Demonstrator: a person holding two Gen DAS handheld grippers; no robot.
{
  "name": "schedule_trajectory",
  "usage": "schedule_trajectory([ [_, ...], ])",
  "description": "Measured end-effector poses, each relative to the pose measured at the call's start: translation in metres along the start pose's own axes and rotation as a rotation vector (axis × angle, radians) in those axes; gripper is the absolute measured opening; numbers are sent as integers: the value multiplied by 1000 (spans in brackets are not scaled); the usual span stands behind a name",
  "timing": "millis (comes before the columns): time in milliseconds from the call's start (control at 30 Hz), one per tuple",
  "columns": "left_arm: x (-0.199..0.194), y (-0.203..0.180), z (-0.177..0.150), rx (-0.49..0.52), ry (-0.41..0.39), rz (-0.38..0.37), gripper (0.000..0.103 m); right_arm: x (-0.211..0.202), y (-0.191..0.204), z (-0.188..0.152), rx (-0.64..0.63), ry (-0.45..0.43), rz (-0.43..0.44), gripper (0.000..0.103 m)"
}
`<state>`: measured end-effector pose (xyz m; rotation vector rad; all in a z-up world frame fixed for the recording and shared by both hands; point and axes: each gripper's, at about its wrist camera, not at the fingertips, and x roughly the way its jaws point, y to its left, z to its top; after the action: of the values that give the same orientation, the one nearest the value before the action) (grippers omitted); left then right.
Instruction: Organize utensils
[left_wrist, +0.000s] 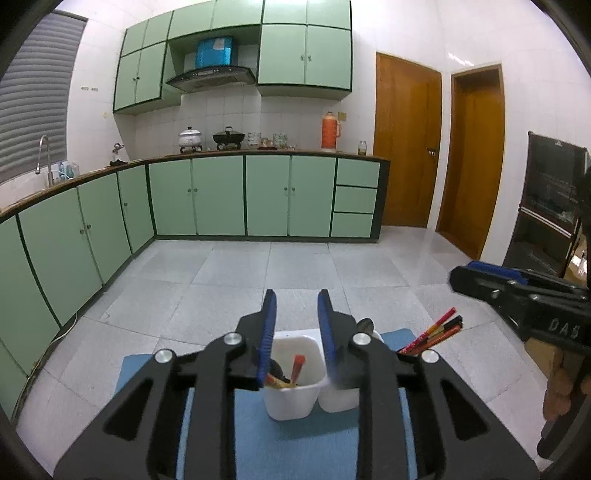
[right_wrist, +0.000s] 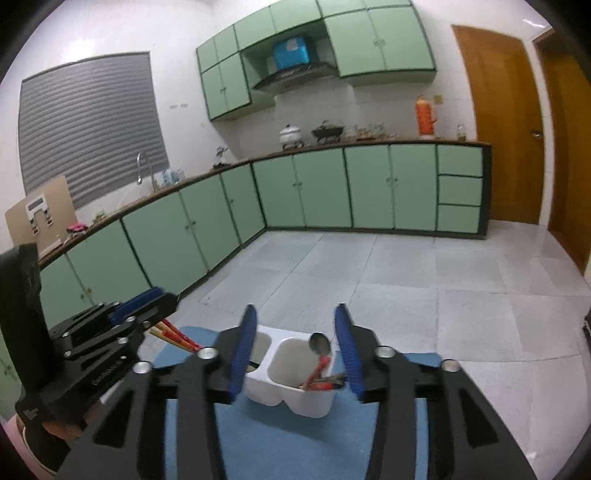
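Sorting looks nearly done: both claws, left (left_wrist: 295, 306) and right (right_wrist: 295, 321), hang released over the holder (right_wrist: 291, 391), so next seek leftover utensils.

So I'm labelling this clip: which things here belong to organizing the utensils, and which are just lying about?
Part of the job:
white two-compartment holder
spoon
red chopsticks
blue mat
left hand-held gripper and right hand-held gripper, both open

Just lying about:
orange thermos
white pot
black wok
faucet
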<state>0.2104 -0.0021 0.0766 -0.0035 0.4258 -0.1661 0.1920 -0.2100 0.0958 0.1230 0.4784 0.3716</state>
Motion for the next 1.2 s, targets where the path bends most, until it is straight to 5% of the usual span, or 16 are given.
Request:
schedule_trajectory([
  [167, -29, -2, -9, -6, -26, 7, 45, -32, -3, -10, 27, -34, -7, 53],
  [300, -52, -6, -20, -17, -35, 2, 70, -52, 4, -26, 25, -46, -11, 70],
  [467, -75, -9, -36, -43, -46, -3, 86, -75, 16, -53, 39, -47, -17, 86],
  [633, -94, -8, -47, -35, -39, 3, 89, -93, 24, -72, 50, -42, -9, 97],
  [1200, -135, -17, -61, -19, -24, 0, 95, -122, 51, -90, 16, -34, 3, 97],
])
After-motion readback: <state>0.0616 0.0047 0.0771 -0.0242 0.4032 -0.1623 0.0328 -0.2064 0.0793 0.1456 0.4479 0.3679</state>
